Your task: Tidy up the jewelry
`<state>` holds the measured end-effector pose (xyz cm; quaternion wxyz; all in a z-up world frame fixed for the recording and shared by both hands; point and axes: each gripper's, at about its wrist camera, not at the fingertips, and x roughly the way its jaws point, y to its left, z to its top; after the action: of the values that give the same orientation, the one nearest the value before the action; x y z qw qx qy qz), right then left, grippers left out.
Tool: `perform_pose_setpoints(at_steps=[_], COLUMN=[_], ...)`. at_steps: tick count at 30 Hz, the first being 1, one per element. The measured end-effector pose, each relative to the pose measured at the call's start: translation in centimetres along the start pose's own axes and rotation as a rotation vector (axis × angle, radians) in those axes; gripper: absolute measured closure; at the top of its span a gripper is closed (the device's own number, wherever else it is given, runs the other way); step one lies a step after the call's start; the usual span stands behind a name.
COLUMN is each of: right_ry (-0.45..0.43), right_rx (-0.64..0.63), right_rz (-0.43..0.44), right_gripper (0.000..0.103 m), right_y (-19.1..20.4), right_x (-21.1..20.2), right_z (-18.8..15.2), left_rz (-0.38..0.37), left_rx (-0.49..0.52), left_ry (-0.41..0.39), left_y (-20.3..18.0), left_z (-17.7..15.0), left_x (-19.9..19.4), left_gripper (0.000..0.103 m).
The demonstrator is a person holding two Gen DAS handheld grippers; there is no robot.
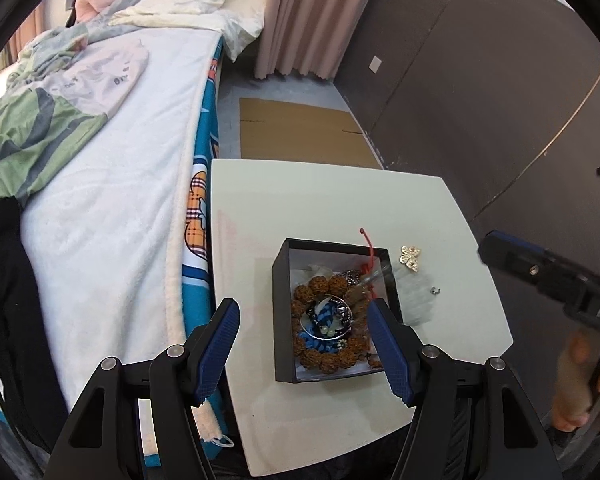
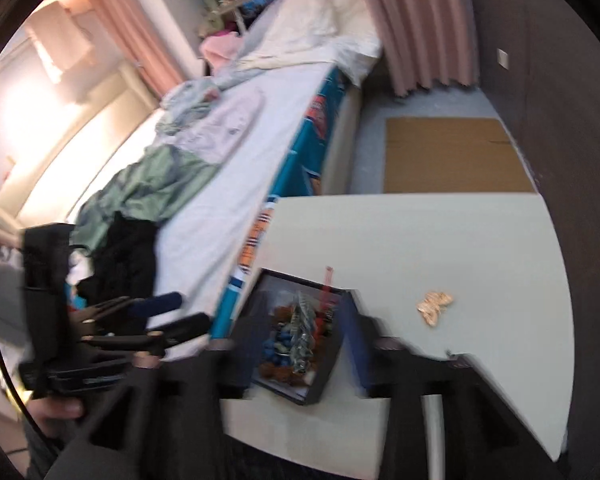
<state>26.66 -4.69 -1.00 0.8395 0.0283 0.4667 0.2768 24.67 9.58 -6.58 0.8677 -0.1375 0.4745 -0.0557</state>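
Note:
A black box [image 1: 283,300] with a white lining stands on the small white table [image 1: 320,200]. It holds a brown bead bracelet [image 1: 320,356], a blue braided piece [image 1: 318,342] and a red cord [image 1: 370,250] that trails over the far wall. My left gripper [image 1: 302,312] hovers open above the box with nothing between its fingers. My right gripper [image 2: 298,344] is blurred, its jaws apart over the box [image 2: 324,384]; a silvery piece [image 2: 302,332] shows below it, untouched by the pads. A gold butterfly brooch [image 1: 410,258] and a tiny silver piece [image 1: 435,290] lie on the table right of the box.
A bed [image 1: 112,208] with a white blanket and crumpled clothes [image 1: 28,136] runs along the table's left edge. Flat cardboard [image 1: 300,128] lies on the floor beyond the table. A pink curtain [image 1: 300,16] and a dark wall [image 1: 480,92] close the far side.

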Motion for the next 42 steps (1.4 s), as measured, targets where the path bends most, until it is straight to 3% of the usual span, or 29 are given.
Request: perform_pose_setpoints(at_steps=[10, 21, 33, 42], right_ry=[0.011, -0.012, -0.023, -0.037], right_rx=[0.151, 0.299, 0.403, 0.466], right_rz=[-0.020, -0.060, -0.103, -0.115], right_gripper=[0.050, 0.049, 0.049, 0.049], right_y=[-6.3, -13.5, -19.5, -22.4], right_x=[-0.7, -2.6, -4.1, -5.0], right_z=[-3.2, -5.3, -8.1, -10.1], left_rz=[-0.015, -0.041, -0.037, -0.012], left_rx=[0.060, 0.218, 0.301, 0.284], left_ry=[0.017, 0.057, 0.212, 0.335], left_y=[-2.8, -10.6, -17.1, -18.4], left_z=[0.6, 1.5, 2.3, 2.0], left_x=[0.9, 4.0, 10.9, 15.3], left_gripper=[0.036, 0.036, 0.036, 0.062])
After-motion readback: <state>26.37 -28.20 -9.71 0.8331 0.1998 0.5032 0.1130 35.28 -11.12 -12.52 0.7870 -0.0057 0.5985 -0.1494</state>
